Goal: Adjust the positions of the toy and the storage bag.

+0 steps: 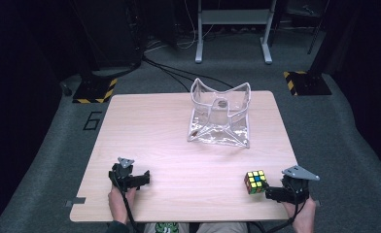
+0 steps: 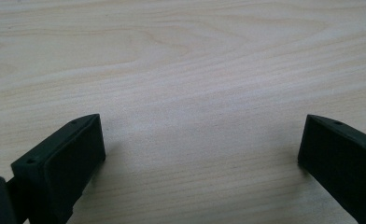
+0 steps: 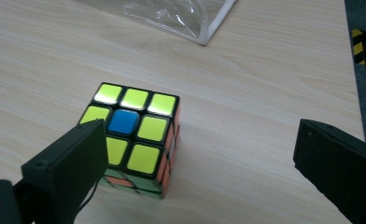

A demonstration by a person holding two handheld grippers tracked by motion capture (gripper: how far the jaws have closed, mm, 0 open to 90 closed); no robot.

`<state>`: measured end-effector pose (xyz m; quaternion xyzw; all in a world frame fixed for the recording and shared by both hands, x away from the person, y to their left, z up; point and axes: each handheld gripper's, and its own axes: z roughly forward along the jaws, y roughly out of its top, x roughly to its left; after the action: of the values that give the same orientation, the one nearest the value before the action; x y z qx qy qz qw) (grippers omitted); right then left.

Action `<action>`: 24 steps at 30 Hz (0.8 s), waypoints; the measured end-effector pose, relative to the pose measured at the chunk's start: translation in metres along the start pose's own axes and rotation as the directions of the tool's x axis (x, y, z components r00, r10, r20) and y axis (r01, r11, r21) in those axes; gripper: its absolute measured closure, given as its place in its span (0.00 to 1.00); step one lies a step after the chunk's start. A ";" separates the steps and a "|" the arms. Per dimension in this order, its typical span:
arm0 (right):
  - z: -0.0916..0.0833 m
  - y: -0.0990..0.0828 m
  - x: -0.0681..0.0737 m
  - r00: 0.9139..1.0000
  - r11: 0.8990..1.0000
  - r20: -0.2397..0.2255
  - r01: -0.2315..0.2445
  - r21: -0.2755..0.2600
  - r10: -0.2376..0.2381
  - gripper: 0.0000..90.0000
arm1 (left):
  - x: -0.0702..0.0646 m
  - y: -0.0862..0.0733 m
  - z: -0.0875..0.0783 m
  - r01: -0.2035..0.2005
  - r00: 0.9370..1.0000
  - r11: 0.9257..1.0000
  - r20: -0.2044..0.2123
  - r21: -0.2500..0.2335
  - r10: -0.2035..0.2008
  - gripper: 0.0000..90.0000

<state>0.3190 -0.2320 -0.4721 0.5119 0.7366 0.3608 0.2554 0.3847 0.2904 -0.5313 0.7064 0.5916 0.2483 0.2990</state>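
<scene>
Table of pale wood-grain laminate, rectangular with rounded corners, standing on grey carpet; the grain runs in fine, faint lines across a smooth matt top. Toward its far side, right of centre, stands a clear plastic pouch, soft-walled and glossy, with white-edged seams, its mouth open upward and its upper corners flaring outward; a near corner of it appears at the top of the right gripper view. Behind the table, on the floor, are a grey metal stand, black cables, and two base plates edged in yellow-and-black stripes.

Left gripper, black with a grey three-cornered plate on top, rests at the near left edge of the table in the person's left hand. Its fingers are flat, matt black blocks, set wide apart over bare wood and holding nothing.

Right gripper, of the same build, lies at the near right corner in the right hand. Its fingers are likewise spread wide and hold nothing.

Puzzle cube, the smallest item, sits on the table near the front right edge, just left of the right gripper and well apart from the pouch. Three-by-three, black-framed, with glossy square tiles: the top face is yellow around a blue centre tile, and the visible side faces show orange-red and green. In the right gripper view it lies close to the left-hand finger; contact cannot be determined.
</scene>
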 end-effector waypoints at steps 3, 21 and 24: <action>0.000 0.002 0.006 1.000 1.000 -0.013 0.008 -0.001 -0.008 0.03 | 0.000 0.000 0.000 -0.001 1.000 1.000 0.000 -0.001 0.001 0.00; 0.022 -0.003 0.035 0.996 0.996 -0.059 0.066 0.066 -0.062 0.04 | 0.000 0.000 0.000 -0.002 1.000 1.000 0.001 -0.001 0.002 0.00; 0.025 -0.004 0.038 0.996 0.995 -0.066 0.070 0.076 -0.065 0.04 | 0.000 0.000 0.000 -0.003 1.000 1.000 0.002 0.000 0.003 0.00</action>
<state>0.3227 -0.1899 -0.4908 0.4846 0.7749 0.3387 0.2237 0.3843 0.2903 -0.5313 0.7074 0.5903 0.2482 0.2994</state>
